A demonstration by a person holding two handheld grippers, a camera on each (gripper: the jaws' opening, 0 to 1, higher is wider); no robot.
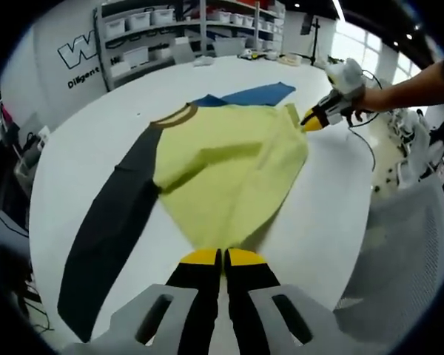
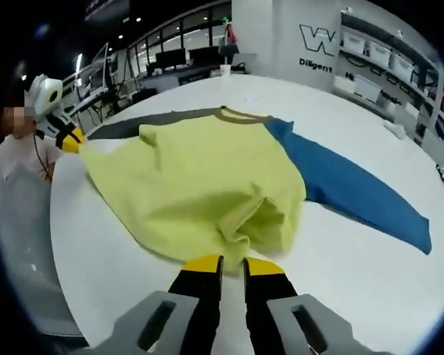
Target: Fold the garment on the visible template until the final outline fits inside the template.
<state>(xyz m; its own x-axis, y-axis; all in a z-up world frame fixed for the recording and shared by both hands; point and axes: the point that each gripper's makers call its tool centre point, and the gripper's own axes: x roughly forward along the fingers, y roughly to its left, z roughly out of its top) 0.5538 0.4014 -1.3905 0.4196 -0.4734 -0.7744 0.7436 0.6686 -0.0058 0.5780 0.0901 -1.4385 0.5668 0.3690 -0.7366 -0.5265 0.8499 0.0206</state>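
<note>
White table (image 1: 74, 170) holds one garment (image 1: 229, 177); two grippers pinch its hem.

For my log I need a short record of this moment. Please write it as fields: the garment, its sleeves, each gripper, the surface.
garment: yellow-green shirt, body bunched and partly folded, brown collar
sleeves: dark grey sleeve and blue sleeve, both spread flat
left gripper: shut on the shirt's edge
right gripper: shut on the shirt's edge
surface: white table
template: cannot tell
</note>
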